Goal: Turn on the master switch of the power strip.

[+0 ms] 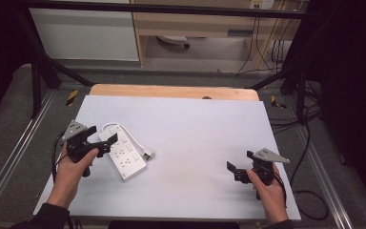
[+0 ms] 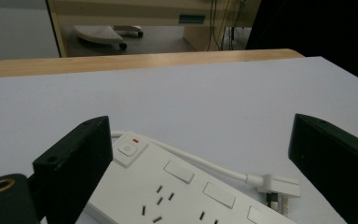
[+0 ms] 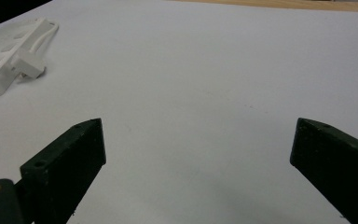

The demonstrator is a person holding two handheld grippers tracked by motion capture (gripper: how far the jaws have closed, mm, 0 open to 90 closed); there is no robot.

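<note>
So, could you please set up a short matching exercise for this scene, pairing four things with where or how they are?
Things:
1. power strip
2. plug
3. left gripper
4. right gripper

Places or states:
A. open over bare table at the right
B. lying beside the strip, on its cable
C. flat on the table's left half, white
D. open, jaws either side of the strip's switch end

Pairs: 1-C, 2-B, 3-D, 4-A

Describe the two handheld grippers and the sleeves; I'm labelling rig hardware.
Both the left gripper and right gripper are black, each with two flat blocky jaws, a grey three-cornered plate on top and a black cable trailing behind. The sleeves are dark.
</note>
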